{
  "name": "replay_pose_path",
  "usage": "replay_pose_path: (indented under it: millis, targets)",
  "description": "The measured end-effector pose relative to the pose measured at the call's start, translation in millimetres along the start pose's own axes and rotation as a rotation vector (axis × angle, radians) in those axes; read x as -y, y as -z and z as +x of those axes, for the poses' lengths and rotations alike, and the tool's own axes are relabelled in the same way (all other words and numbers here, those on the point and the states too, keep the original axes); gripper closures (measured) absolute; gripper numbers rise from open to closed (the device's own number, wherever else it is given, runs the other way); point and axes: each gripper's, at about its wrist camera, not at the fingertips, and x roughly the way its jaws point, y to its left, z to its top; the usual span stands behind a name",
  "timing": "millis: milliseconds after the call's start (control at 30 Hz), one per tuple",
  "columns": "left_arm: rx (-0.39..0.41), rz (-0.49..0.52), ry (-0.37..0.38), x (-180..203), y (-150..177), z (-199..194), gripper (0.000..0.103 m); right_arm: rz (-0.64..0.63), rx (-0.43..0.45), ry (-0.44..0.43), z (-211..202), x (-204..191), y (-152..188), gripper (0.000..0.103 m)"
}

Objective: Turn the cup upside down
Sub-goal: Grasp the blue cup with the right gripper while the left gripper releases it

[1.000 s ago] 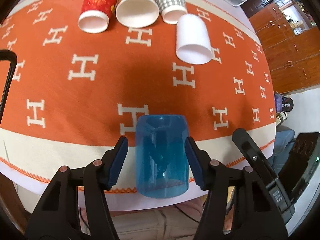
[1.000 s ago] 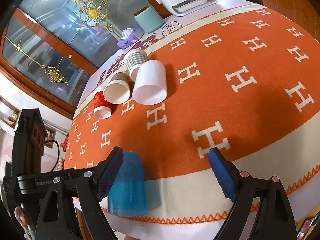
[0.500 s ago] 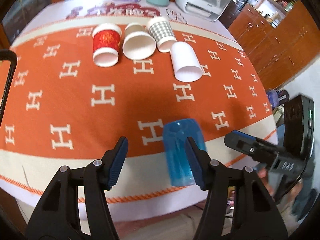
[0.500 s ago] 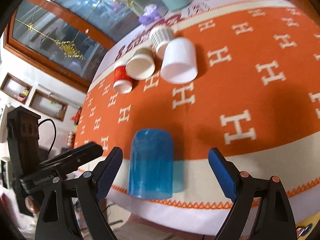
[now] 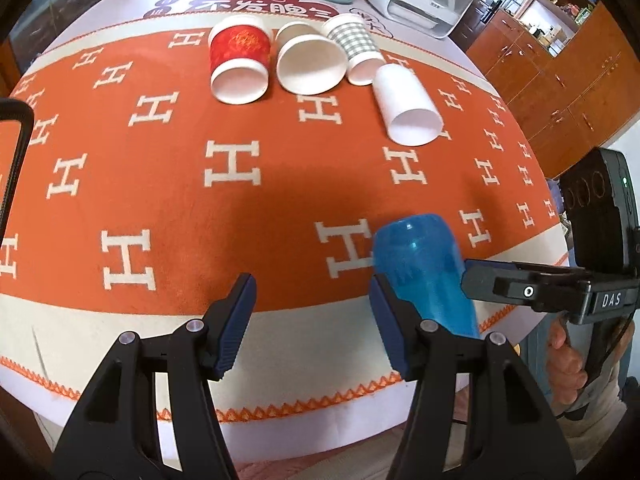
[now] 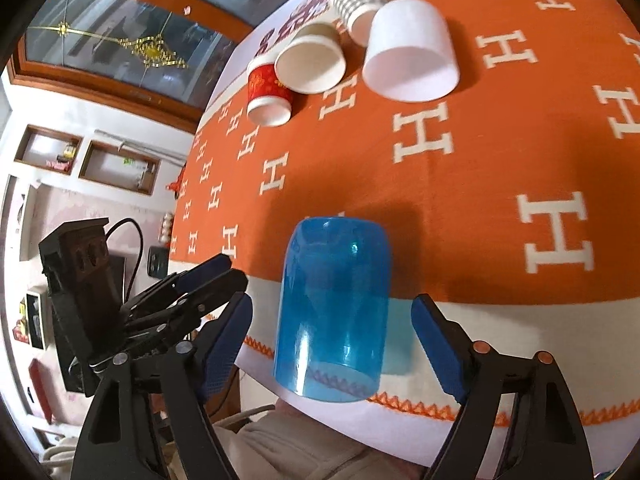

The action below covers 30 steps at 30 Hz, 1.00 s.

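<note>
Bare orange cloth [image 5: 248, 216] open from 9 to 1 o'clock of the blue cup [image 5: 424, 272], four paper cups [image 5: 320, 64] clustered far at 12, left gripper [image 5: 312, 320] close at 7, right gripper [image 6: 332, 344] straddling it, spread wide.

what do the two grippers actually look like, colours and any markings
Both are black plastic frames with blue ribbed pads on the fingers and small round rivets, silvery on the left gripper, coppery on the right gripper. Seen from the left wrist, the right gripper carries white "DAS" lettering and a boxy black module with a green light. A black cable trails from the left one's module.
</note>
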Motion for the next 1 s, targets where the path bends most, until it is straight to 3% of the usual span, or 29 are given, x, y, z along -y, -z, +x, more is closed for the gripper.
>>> replay_pose_path:
  millis: [267,433,567,700,867,1000]
  targets:
    - [-0.02,-0.009,0.036,-6.1,3.6,13.9,0.047,0.017,-0.12,-0.04,36.1,5.9,-18.7,0.033]
    - [-0.015,-0.019,0.055,-8.3,1.1,15.7,0.047,-0.001,-0.109,-0.067,44.6,3.8,-18.4,0.036]
    - [0.01,-0.022,0.049,-9.2,-2.3,13.0,0.047,-0.078,0.003,-0.045,28.1,-11.1,-14.0,0.036]
    - [0.088,-0.023,-0.002,-7.9,-7.5,4.4,0.047,-0.178,0.163,0.01,10.4,-34.5,-10.1,0.036]
    - [0.182,-0.057,-0.05,-11.1,-11.6,-7.1,0.047,-0.368,0.421,0.212,5.3,-65.2,4.1,0.036]
    - [0.253,-0.082,-0.106,-13.0,-8.8,-11.0,0.047,-0.475,0.549,0.326,16.6,-74.5,13.8,0.036]
